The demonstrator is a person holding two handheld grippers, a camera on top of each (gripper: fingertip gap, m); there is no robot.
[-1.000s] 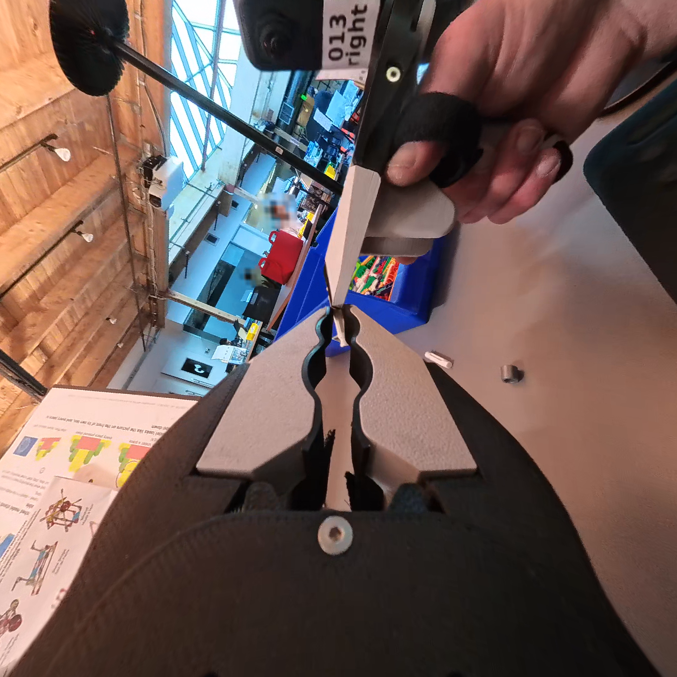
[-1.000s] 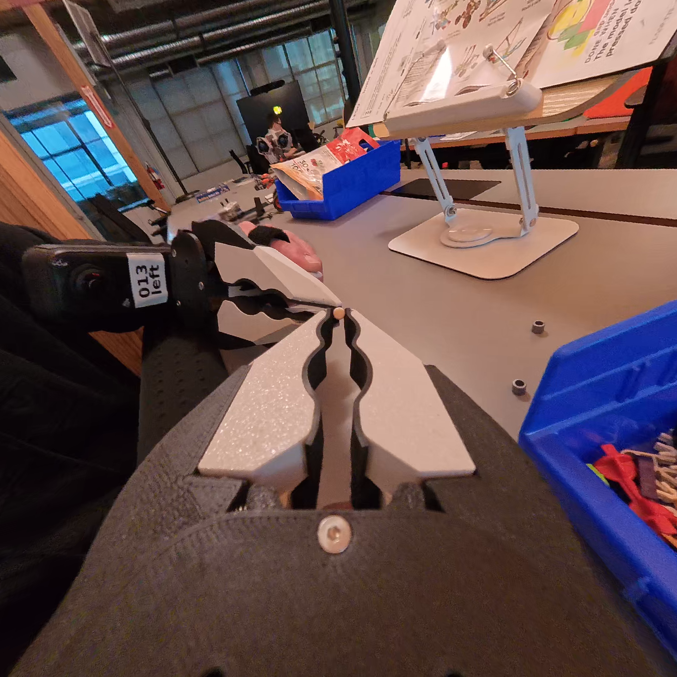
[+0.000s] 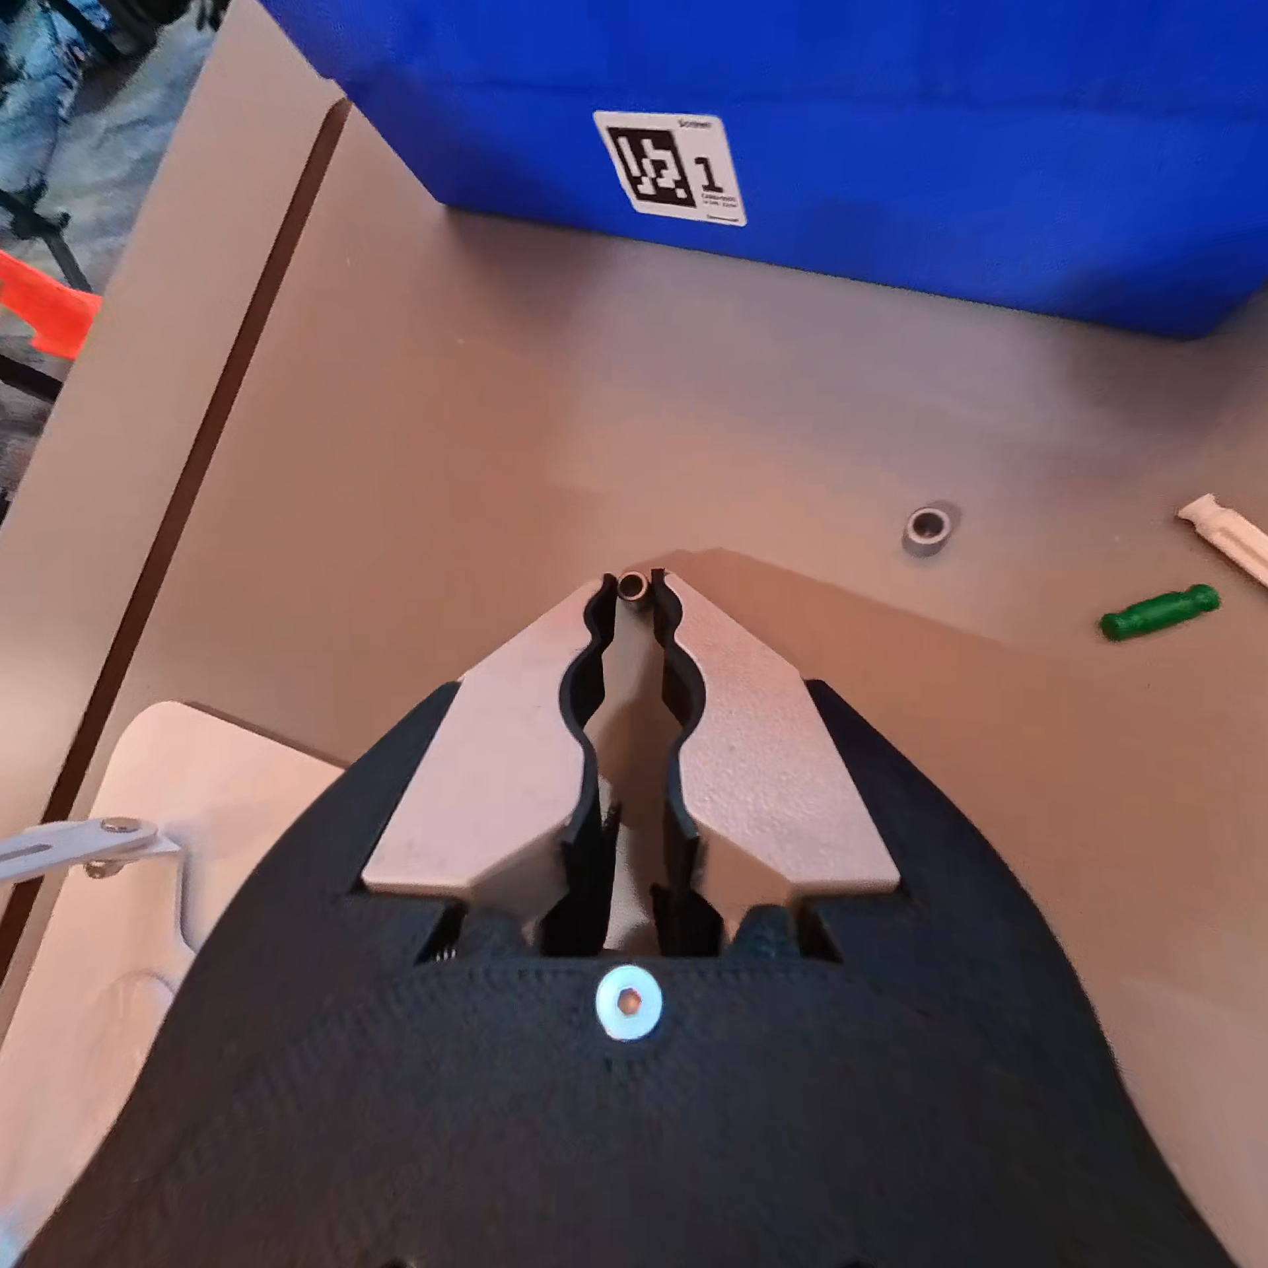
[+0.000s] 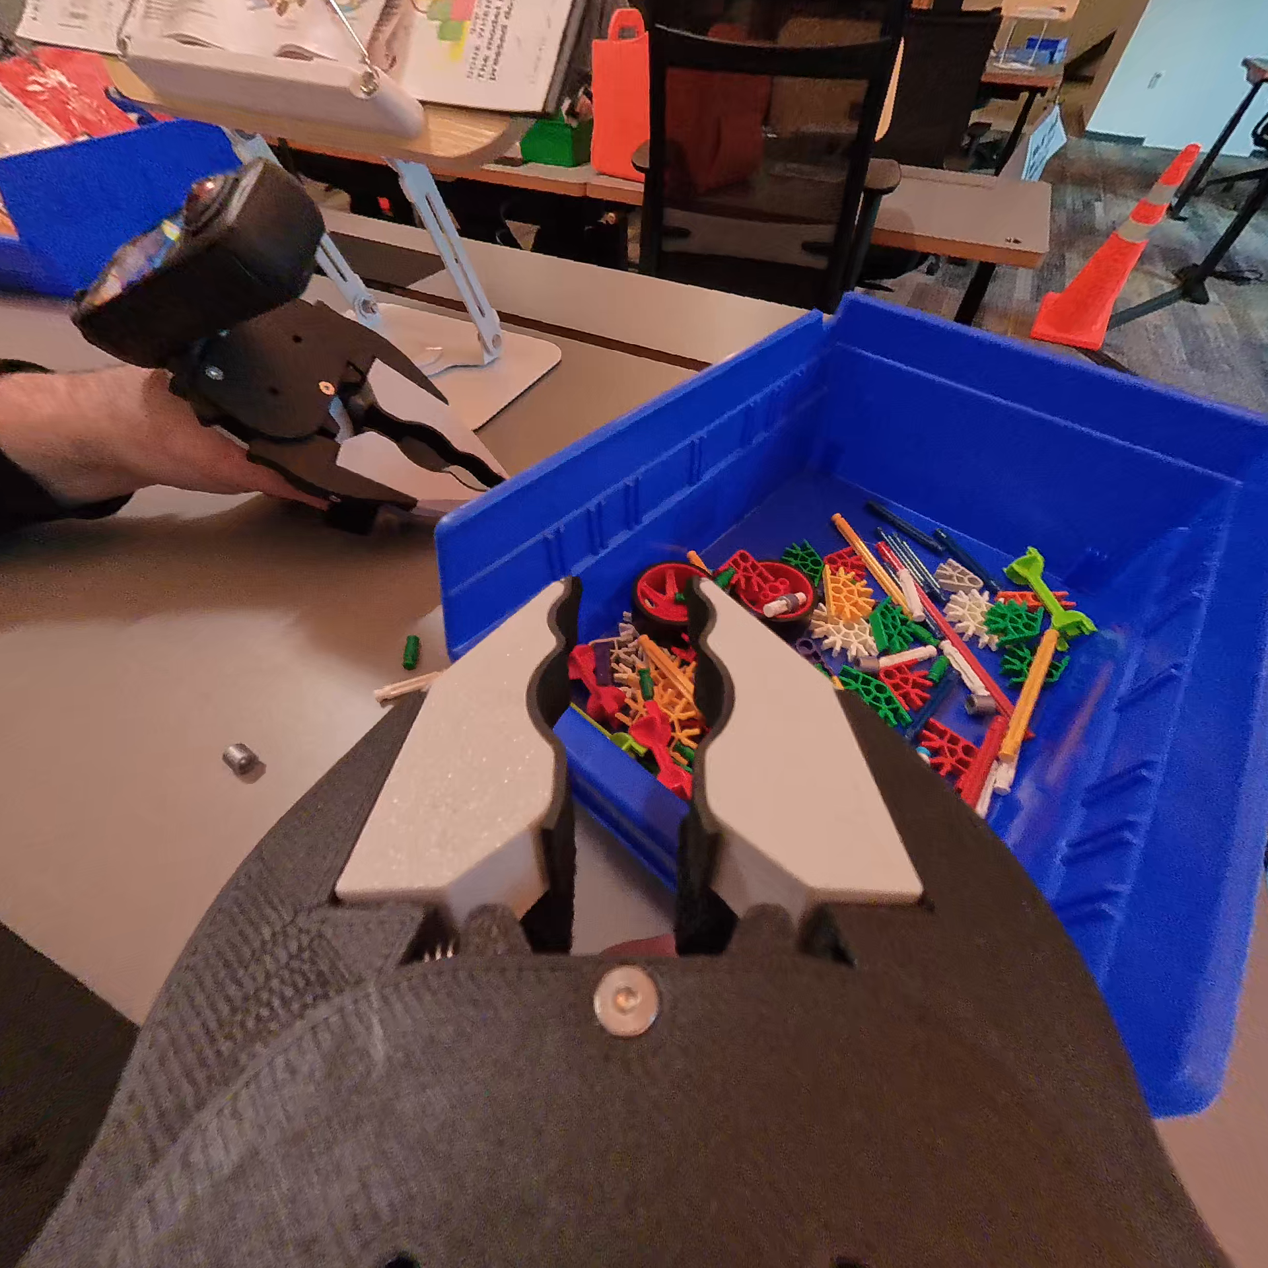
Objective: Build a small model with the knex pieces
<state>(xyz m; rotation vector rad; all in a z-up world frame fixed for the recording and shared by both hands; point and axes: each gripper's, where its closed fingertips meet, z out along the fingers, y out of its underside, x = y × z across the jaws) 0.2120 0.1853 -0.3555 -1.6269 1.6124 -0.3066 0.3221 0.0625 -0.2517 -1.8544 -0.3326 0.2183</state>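
The left gripper (image 3: 632, 583) is held low over the grey surface (image 3: 480, 425), angled down toward it, with a hand (image 4: 103, 439) beneath its body as seen from the right wrist view. Its fingers are drawn nearly together and pinch a small metal sleeve (image 3: 632, 585) right at the tips, the open end of the sleeve facing the camera. Just ahead of it stands the outer wall of a blue bin (image 3: 892, 137) bearing a white sticker with a black square code (image 3: 671, 168). To its right on the surface lie a second grey sleeve (image 3: 928, 530), a short green rod (image 3: 1159, 612) and the end of a white rod (image 3: 1228, 542), all apart from each other. At the lower left is the pale base plate of a book stand (image 3: 158, 823).

The right gripper (image 4: 631, 590) hangs over the near corner of the blue bin, tilted down into it, its fingers spread with a clear gap and nothing between them. Below and beyond the tips lies a heap of coloured building-toy pieces (image 4: 892, 631): red wheels (image 4: 669, 593), snowflake-shaped connectors and thin rods. The bin's near wall stands between this gripper and the small parts on the surface. Farther back, the book stand holds an open booklet (image 4: 439, 41); an orange traffic cone (image 4: 1111, 261) stands on the floor.
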